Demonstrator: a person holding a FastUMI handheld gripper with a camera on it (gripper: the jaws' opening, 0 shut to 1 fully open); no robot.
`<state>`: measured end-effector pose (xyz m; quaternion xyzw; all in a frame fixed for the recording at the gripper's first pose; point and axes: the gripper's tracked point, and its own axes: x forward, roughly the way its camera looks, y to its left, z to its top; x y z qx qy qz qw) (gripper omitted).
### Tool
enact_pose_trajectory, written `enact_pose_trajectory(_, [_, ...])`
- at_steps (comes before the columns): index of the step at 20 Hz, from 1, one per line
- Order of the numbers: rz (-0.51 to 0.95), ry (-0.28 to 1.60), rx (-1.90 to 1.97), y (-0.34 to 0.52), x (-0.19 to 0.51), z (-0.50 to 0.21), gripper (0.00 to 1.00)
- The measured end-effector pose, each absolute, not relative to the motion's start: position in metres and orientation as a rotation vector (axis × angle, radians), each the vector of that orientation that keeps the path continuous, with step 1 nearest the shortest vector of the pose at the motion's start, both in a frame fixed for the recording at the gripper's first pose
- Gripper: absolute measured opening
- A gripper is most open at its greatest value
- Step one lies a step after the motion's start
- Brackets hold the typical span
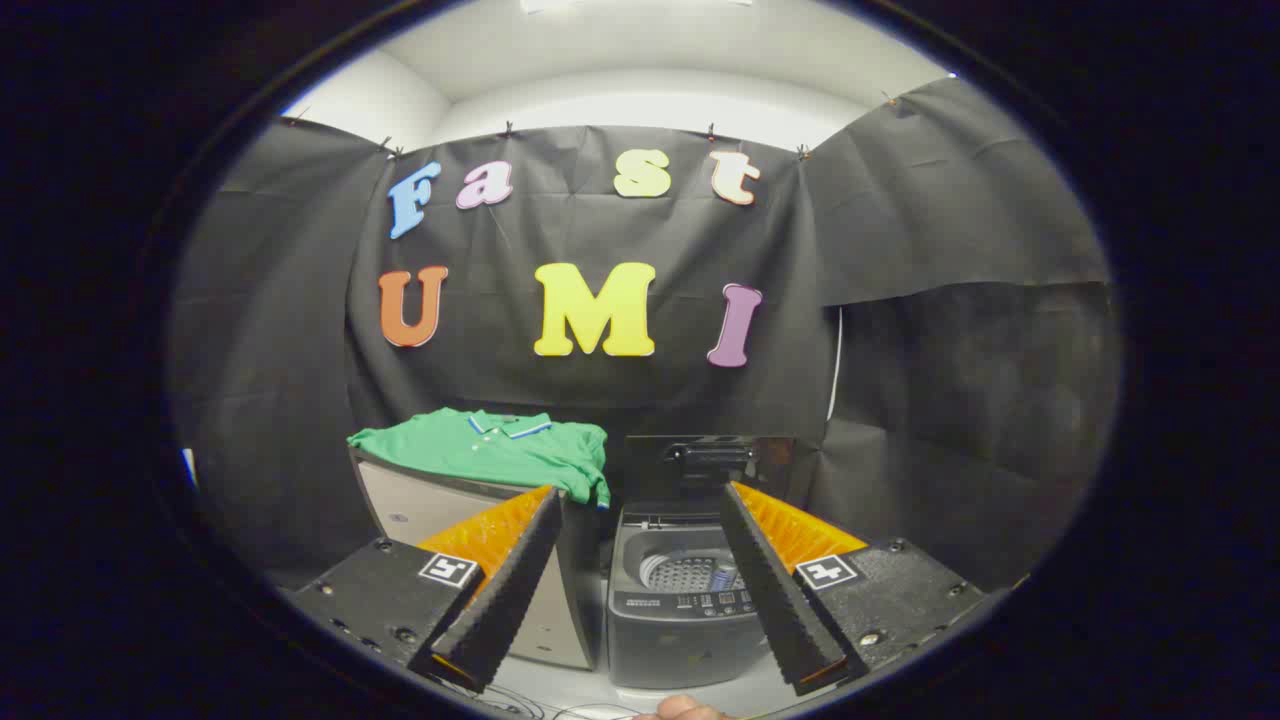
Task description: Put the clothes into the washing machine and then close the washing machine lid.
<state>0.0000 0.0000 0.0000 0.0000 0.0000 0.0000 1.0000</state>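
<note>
Hovering well back from both appliances, the tongs [640, 580] stand wide open with nothing between them. A green polo shirt [490, 450] lies spread flat on top of a pale cabinet [440, 520] at about eleven o'clock from the fingers, one hem drooping over the cabinet's near corner. Just beside it, at twelve o'clock, sits the small top-loading washing machine [680, 610], its lid [710, 465] tipped up at the back and the drum [690, 572] showing open between the fingers. Picking up the shirt looks like the step in hand. To do it well, I would swing toward eleven o'clock and pinch the bunched fabric near that hanging hem, not the flat middle, where the fingers might only skid. Lifting high would probably keep the trailing cloth from snagging the machine's rim before lowering it into the drum. A fingertip [685, 708] peeks in at six o'clock.
</note>
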Motion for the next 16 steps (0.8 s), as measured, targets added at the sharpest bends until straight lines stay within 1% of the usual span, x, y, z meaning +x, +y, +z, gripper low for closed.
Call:
enact_pose_trajectory(9, [-0.001,-0.013,0.020,-0.005,0.007,0.008,1.00])
enact_pose_trajectory(16, [0.025,-0.005,0.016,0.025,0.027,0.020,1.00])
